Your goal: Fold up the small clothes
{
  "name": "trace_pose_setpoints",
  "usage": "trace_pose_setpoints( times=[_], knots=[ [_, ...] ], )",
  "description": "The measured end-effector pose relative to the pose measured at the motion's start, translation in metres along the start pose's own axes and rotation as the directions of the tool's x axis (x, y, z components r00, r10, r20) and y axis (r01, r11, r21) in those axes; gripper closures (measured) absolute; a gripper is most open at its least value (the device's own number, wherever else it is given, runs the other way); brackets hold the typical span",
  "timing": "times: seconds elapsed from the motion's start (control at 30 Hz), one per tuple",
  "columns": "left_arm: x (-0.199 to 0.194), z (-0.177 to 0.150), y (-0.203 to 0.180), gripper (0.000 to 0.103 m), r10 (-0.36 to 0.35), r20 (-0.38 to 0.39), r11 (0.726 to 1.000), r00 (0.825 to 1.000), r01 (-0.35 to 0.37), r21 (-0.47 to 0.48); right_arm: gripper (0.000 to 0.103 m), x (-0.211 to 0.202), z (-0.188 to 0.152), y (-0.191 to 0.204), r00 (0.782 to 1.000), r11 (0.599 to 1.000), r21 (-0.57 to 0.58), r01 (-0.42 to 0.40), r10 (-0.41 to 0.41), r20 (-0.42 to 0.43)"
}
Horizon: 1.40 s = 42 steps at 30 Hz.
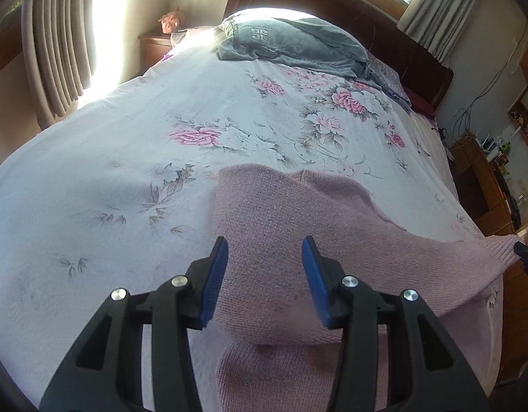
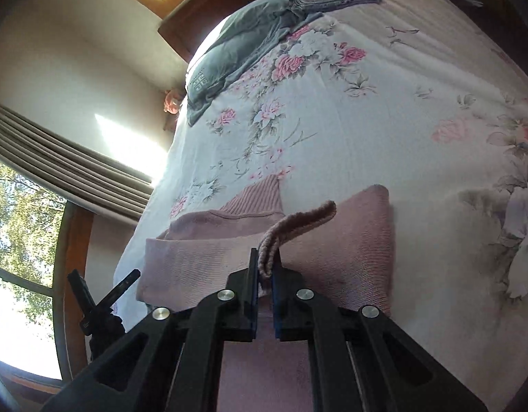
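Sweater [image 2: 332, 240] edge is being pinched between the closed jaws of the right gripper [image 2: 265, 269], apparently so a layer can be lifted and folded over. Meanwhile the left gripper [image 1: 265, 267] is hovering spread apart above the pink knit, which is lying on the floral bed [image 1: 126, 158], likely ready to steady it.

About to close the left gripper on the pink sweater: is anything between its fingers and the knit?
Nothing visible. The left gripper is open directly over the pink sweater, with only bare knit between its fingers. The right gripper is shut on a sweater edge.
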<state>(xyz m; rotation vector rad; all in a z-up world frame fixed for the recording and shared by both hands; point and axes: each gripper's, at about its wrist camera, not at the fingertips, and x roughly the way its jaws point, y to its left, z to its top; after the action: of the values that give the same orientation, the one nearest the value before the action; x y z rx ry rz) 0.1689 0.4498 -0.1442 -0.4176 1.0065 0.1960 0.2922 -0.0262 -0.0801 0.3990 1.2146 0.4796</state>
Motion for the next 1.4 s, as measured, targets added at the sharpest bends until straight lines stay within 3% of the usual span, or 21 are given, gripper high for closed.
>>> trace_pose_setpoints(
  times=[0.07,0.17,0.23,0.37,0.53,0.73,0.8,0.87,0.93,1.03,1.1,1.23,1.4],
  knots=[
    [0.017,-0.004,-0.003,0.058,0.032,-0.049,0.999,0.998,-0.031,0.017,0.097,0.022,-0.009,-0.021,0.996,0.997,0.016,0.071,-0.07,-0.047],
    [0.024,-0.006,-0.002,0.057,0.046,-0.058,0.999,0.997,-0.045,0.025,0.09,0.047,-0.023,-0.043,0.982,0.988,0.018,0.152,-0.149,-0.115],
    [0.019,-0.002,-0.002,0.058,0.048,-0.066,0.999,0.997,-0.047,0.023,0.091,0.045,-0.025,-0.046,0.985,0.99,0.011,0.144,-0.142,-0.1],
    [-0.005,0.01,-0.015,0.059,0.01,-0.022,1.0,1.0,-0.01,0.02,0.078,0.018,-0.016,-0.024,0.977,0.976,-0.053,0.213,-0.213,0.008],
    [-0.005,0.02,-0.06,0.057,-0.068,-0.031,0.994,0.997,0.07,0.082,0.078,0.025,-0.004,0.01,0.991,0.981,-0.14,0.131,-0.135,-0.017],
    [0.035,0.005,-0.08,0.057,-0.033,-0.125,0.99,0.992,0.05,0.129,0.078,0.061,-0.01,-0.005,0.978,0.98,-0.123,0.155,-0.17,-0.12],
    [0.043,-0.001,-0.078,0.057,-0.026,-0.125,0.987,0.992,0.045,0.152,0.081,0.073,-0.018,-0.014,0.968,0.974,-0.141,0.176,-0.197,-0.157],
    [0.045,-0.002,-0.078,0.057,-0.023,-0.123,0.984,0.992,0.044,0.172,0.081,0.075,-0.018,-0.021,0.97,0.979,-0.133,0.153,-0.175,-0.171],
    [0.044,0.005,-0.08,0.057,-0.022,-0.141,0.986,0.99,0.045,0.16,0.081,0.074,-0.01,-0.02,0.968,0.982,-0.125,0.143,-0.165,-0.188],
    [0.038,0.028,-0.088,0.056,-0.096,-0.135,0.987,0.986,0.112,0.113,0.075,0.074,0.012,-0.001,0.975,0.978,-0.174,0.118,-0.147,-0.165],
    [0.044,0.051,-0.101,0.054,-0.107,-0.117,0.987,0.987,0.12,0.106,0.068,0.086,0.032,0.011,0.976,0.978,-0.183,0.102,-0.133,-0.17],
    [0.093,0.089,-0.135,0.051,-0.095,-0.181,0.986,0.979,0.117,0.115,0.067,0.141,0.071,0.019,0.967,0.99,-0.142,0.023,-0.059,-0.249],
    [0.17,0.106,-0.153,0.051,-0.052,-0.322,0.991,0.945,0.088,0.098,0.065,0.22,0.093,0.013,0.934,0.996,-0.089,0.015,-0.046,-0.355]
  ],
)
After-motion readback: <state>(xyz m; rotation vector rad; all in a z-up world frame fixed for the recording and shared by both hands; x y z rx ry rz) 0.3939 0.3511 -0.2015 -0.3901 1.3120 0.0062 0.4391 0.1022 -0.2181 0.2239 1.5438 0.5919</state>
